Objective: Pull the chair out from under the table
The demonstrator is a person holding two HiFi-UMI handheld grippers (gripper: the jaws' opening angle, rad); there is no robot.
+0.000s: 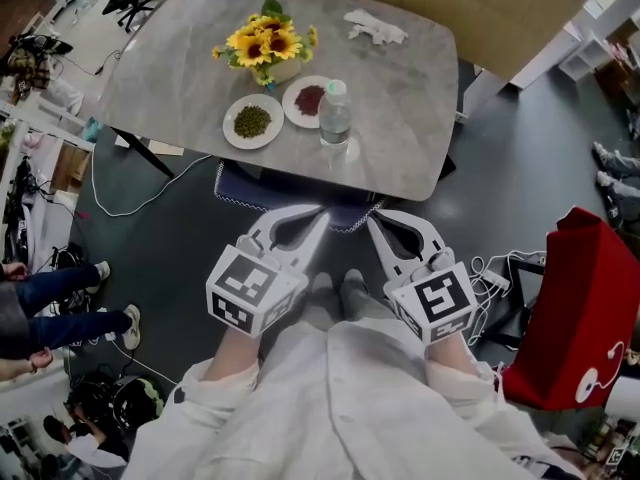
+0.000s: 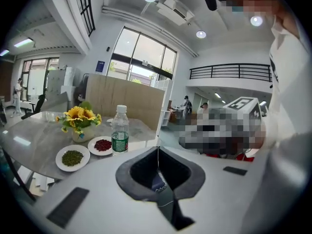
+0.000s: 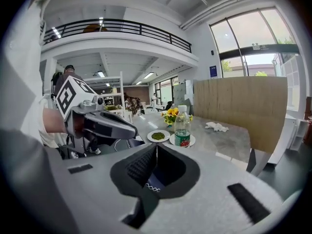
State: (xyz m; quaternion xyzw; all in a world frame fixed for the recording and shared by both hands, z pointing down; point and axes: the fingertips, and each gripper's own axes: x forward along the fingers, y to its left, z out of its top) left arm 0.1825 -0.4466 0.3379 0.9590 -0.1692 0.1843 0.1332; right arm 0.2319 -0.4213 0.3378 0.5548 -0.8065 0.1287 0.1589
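Observation:
The chair is tucked under the grey stone-top table; only its dark blue seat edge with white zigzag trim shows at the table's near side. My left gripper and right gripper hover side by side just over that edge, both shut with nothing between the jaws. In the left gripper view the blue cushion shows through the opening behind the shut jaws, and in the right gripper view it shows the same way. I cannot tell if either tip touches the chair.
On the table stand a sunflower vase, a plate of green beans, a plate of red beans, a water bottle and a crumpled tissue. A red object and cables are on the floor at right; someone's legs at left.

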